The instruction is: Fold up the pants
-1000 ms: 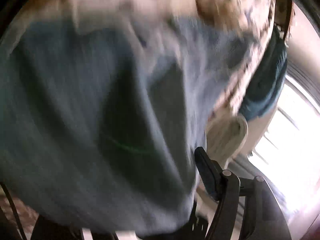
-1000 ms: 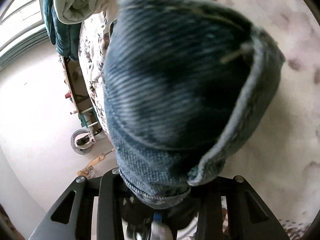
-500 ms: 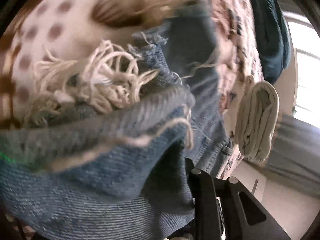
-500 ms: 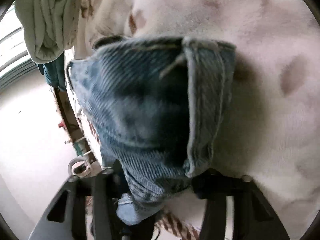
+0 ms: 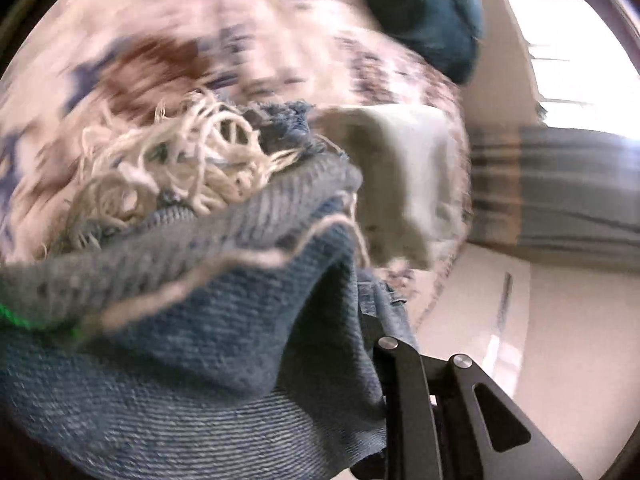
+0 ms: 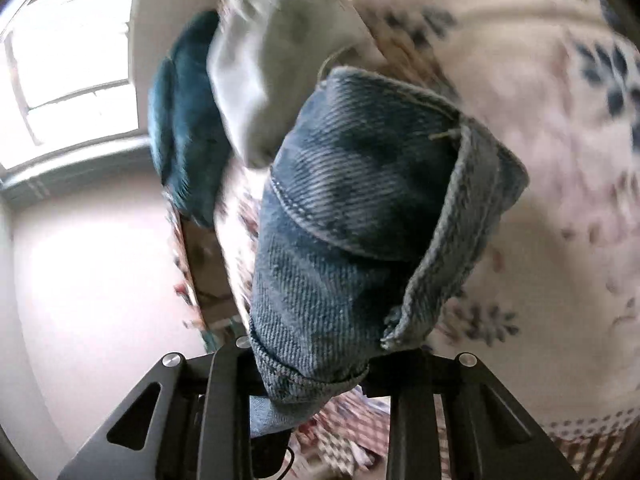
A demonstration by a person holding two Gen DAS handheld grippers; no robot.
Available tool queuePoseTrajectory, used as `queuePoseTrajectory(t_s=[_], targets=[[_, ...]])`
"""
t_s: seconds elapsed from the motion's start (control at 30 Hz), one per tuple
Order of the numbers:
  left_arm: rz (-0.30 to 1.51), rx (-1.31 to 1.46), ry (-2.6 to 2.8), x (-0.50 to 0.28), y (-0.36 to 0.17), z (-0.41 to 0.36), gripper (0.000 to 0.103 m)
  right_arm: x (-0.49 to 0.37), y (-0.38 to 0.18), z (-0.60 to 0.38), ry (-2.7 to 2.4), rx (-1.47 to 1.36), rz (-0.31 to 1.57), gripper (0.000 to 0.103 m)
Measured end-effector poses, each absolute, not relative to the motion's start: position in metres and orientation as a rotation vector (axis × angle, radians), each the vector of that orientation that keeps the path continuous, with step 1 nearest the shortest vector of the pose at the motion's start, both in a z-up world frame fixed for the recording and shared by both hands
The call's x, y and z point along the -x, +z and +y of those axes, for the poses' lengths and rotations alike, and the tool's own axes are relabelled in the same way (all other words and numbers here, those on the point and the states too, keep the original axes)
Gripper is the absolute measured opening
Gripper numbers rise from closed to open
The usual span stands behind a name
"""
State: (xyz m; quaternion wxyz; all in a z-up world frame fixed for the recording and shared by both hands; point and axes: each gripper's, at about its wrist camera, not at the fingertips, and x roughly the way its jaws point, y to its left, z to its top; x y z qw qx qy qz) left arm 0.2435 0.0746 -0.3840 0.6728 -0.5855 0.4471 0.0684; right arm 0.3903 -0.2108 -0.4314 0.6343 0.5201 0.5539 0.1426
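Note:
The blue denim pants point(image 5: 192, 360) fill the lower left of the left wrist view, with a frayed hem of pale threads point(image 5: 176, 168) on top. My left gripper point(image 5: 328, 384) is shut on this bunched denim; only its right finger point(image 5: 404, 396) shows. In the right wrist view a folded denim edge with a seam point(image 6: 360, 216) rises between the fingers. My right gripper point(image 6: 316, 372) is shut on the pants. Both hold the cloth above the floral bed cover point(image 6: 540, 160).
A folded pale cloth point(image 6: 272, 64) and a dark teal blanket point(image 6: 184, 120) lie on the bed near its edge; they also show in the left wrist view as the pale cloth point(image 5: 404, 176) and the teal blanket point(image 5: 424, 12). A bright window point(image 6: 68, 64) and pale floor point(image 6: 92, 280) lie beyond.
Both grippers have swung with the denim still held. The views have turned toward the bed edge, window and folded cloths. The right gripper has lifted away from the bed cover.

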Motion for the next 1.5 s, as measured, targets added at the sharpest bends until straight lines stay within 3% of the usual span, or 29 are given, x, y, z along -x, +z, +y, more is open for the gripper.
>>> queuePoseTrajectory(t_s=[0.3,0.43,0.6,0.77,0.87,0.93,0.97,1.0,1.07,1.17,1.2,1.27,1.4,1.5], targets=[[0.95,1.169,-0.18,-0.466,-0.256,0.062,0.016,-0.491,-0.295,-0.263,0.28,-1.305,0.924,0.029],[0.934,1.099,-0.285,-0.556,-0.24,0.058,0.016,-0.557,-0.268,-0.271,0.272,-1.312,0.787,0.029],[0.984,0.952,-0.328,-0.628,-0.3,0.059,0.016,-0.612,-0.32,-0.272,0.232,-1.319,0.759,0.028],[1.251,0.843,-0.274,-0.638,-0.452,0.084,0.016,-0.61,-0.451,-0.245,0.102,-1.341,0.925,0.028],[1.293,0.93,-0.253,-0.626,-0.497,0.098,0.019,-0.601,-0.495,-0.232,0.067,-1.363,0.966,0.03],[1.282,0.91,-0.262,-0.617,-0.496,0.1,0.02,-0.602,-0.499,-0.228,0.066,-1.36,0.993,0.037],[1.286,0.879,-0.266,-0.617,-0.489,0.099,0.02,-0.604,-0.497,-0.226,0.072,-1.34,1.024,0.046],[1.295,0.859,-0.261,-0.618,-0.483,0.099,0.021,-0.604,-0.489,-0.223,0.079,-1.3,1.071,0.066],[1.299,0.788,-0.223,-0.614,-0.466,0.099,0.03,-0.602,-0.469,-0.221,0.07,-1.215,1.096,0.095],[1.269,0.588,-0.161,-0.6,-0.433,0.092,0.051,-0.593,-0.416,-0.21,0.004,-0.91,1.115,0.096],[1.247,0.514,-0.155,-0.593,-0.422,0.089,0.07,-0.589,-0.4,-0.204,-0.04,-0.795,1.116,0.096],[1.206,0.351,-0.118,-0.578,-0.399,0.081,0.097,-0.569,-0.365,-0.187,-0.125,-0.581,1.116,0.096],[1.18,0.136,-0.095,-0.552,-0.371,0.078,0.098,-0.526,-0.301,-0.158,-0.267,-0.284,1.088,0.096],[1.136,0.019,-0.075,-0.523,-0.336,0.075,0.098,-0.519,-0.26,-0.161,-0.316,-0.226,1.067,0.096]])
